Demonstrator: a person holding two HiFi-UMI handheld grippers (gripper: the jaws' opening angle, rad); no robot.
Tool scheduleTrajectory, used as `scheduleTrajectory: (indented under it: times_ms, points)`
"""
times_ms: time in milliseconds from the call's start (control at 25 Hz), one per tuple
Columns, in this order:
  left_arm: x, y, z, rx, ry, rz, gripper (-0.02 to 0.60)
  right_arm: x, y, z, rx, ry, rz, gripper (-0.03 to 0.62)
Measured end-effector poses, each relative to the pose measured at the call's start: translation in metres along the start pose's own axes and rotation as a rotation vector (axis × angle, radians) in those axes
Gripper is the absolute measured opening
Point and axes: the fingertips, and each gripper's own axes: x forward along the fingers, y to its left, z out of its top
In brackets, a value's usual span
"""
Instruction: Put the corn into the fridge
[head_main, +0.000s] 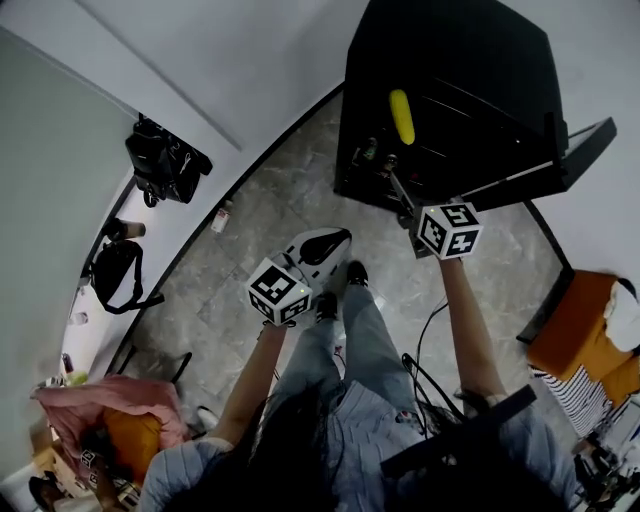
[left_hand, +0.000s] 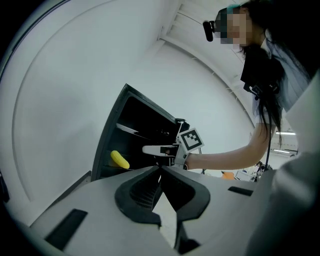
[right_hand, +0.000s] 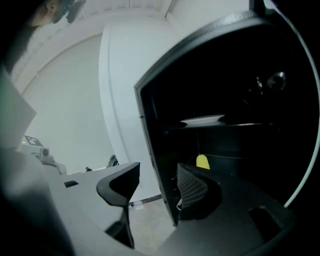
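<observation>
The yellow corn (head_main: 401, 115) lies on a shelf inside the open black fridge (head_main: 450, 60). It also shows in the left gripper view (left_hand: 119, 159) and, small and deep inside, in the right gripper view (right_hand: 202, 161). My right gripper (head_main: 398, 190) is held at the fridge's opening, short of the corn. Its jaws (right_hand: 159, 172) are open with nothing between them, and they straddle the edge of the fridge's side wall. My left gripper (head_main: 335, 240) hangs lower, away from the fridge, and its jaws (left_hand: 161, 172) are shut and empty.
The fridge door (head_main: 560, 165) stands open to the right. A white plate (right_hand: 202, 119) rests on an upper shelf, and bottles (head_main: 375, 152) stand low in the fridge. Black bags (head_main: 165, 160) and a bottle (head_main: 222, 215) lie along the left wall. An orange chair (head_main: 585, 320) is at the right.
</observation>
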Motion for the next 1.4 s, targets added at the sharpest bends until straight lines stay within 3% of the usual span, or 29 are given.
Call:
scheduleTrajectory:
  times_ms: [440,920,1200,1400]
  points:
    - [-0.020,-0.049,0.021,0.018,0.007,-0.060,0.008,-0.086,0.077,0.024,-0.015,-0.071,0.028,0.242]
    - [-0.073,-0.080,0.031,-0.003,0.029,-0.054,0.008,-0.152,0.135,0.046,0.030,-0.163,-0.009,0.199]
    - [-0.098,-0.099,0.042,0.001,-0.051,-0.111,0.008,-0.190,0.165,0.046,0.017,-0.196,-0.053,0.166]
    - [-0.091,-0.128,0.044,0.046,-0.044,-0.152,0.008,-0.222,0.168,0.042,0.018,-0.201,-0.078,0.140]
